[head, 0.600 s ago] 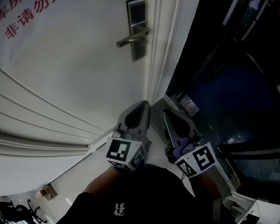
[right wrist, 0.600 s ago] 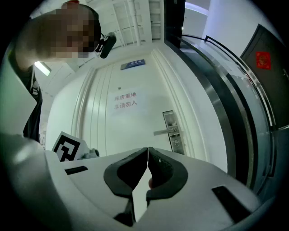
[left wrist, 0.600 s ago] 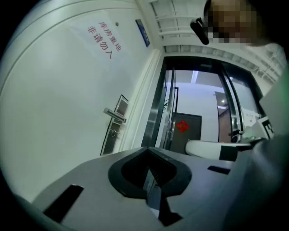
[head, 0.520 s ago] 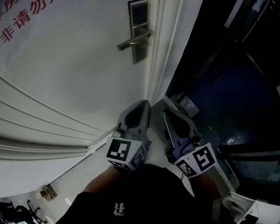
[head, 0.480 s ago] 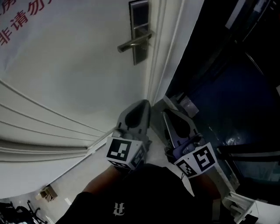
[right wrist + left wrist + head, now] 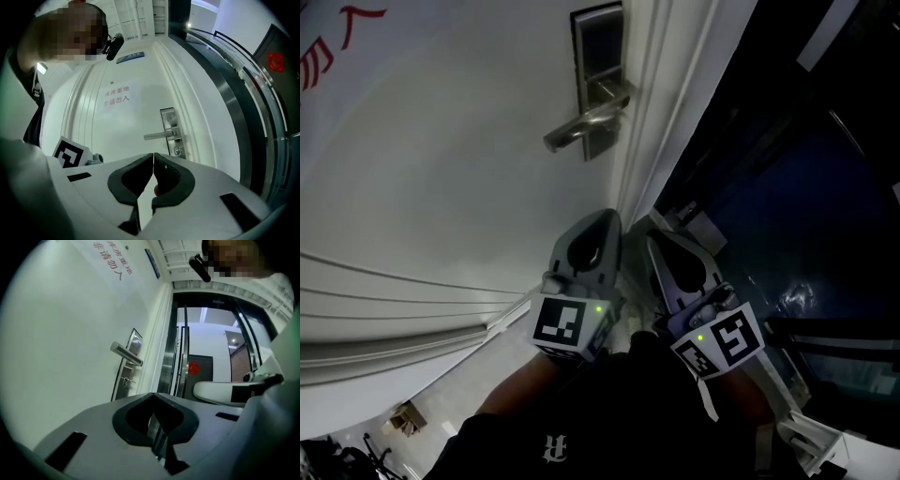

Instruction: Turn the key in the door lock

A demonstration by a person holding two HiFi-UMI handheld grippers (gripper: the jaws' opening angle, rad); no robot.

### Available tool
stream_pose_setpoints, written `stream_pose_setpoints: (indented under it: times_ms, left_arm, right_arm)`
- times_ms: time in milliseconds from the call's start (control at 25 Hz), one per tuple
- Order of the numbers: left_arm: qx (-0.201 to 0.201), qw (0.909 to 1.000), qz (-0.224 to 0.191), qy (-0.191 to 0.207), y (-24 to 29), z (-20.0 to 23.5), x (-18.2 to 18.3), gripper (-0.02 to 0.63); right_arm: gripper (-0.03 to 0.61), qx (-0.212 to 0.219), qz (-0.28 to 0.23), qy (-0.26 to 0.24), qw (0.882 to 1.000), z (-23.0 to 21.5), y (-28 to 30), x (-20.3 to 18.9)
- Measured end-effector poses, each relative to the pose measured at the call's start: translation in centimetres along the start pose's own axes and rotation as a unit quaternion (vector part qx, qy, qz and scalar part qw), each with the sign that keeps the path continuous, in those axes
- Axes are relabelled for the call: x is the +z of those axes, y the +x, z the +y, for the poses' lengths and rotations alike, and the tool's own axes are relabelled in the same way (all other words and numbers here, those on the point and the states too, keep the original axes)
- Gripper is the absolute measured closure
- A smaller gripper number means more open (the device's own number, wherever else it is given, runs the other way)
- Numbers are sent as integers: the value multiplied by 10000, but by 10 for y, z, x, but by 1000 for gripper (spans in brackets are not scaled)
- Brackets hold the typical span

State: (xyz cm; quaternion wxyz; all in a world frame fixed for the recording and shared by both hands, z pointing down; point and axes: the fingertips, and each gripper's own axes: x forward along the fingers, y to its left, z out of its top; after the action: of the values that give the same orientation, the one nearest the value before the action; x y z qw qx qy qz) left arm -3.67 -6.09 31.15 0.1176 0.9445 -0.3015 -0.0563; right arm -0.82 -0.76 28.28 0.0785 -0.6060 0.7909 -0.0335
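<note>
The left claw (image 6: 603, 223) and right claw (image 6: 659, 244) are hovering pinched closed, holding nothing, well apart from the key (image 6: 177, 151) sitting below the door handle (image 6: 162, 135).

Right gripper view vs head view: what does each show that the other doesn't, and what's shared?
Only the right gripper view: the key set in the lock plate under the door handle, and the right gripper with jaws shut on nothing. Only the head view: the left gripper body beside the right one, and the right marker cube. Both: the handle, the plate, the door's red lettering, the left marker cube.
</note>
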Motion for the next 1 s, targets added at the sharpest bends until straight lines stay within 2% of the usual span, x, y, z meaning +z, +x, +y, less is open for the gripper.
stream_pose_setpoints:
  times_ms: [160,360,640,800,880,1000]
  left_arm:
    - [322,9994,-79,12,22,13,-1,606]
    - [816,9940,-358,-628,51,33,4,606]
    - [1540,9737,-914,-1406,88,58,3,605]
    - [1750,9600,-1279,-1775,102,64,5,603]
    - [1746,9541,-1467,-1941,106,63,9,526]
    - [1799,9470,-1631,-2101,109,65,11,502]
  right_arm:
    - [563,314,72,65,9995,-18,16,0]
    - [563,928,22,15,9957,-34,37,18]
    - [563,1518,46,190,9882,-64,56,28]
    - [562,1721,81,296,9846,-78,60,28]
    - [563,1798,106,349,9830,-84,63,28]
    - [563,1886,143,371,9813,-89,66,26]
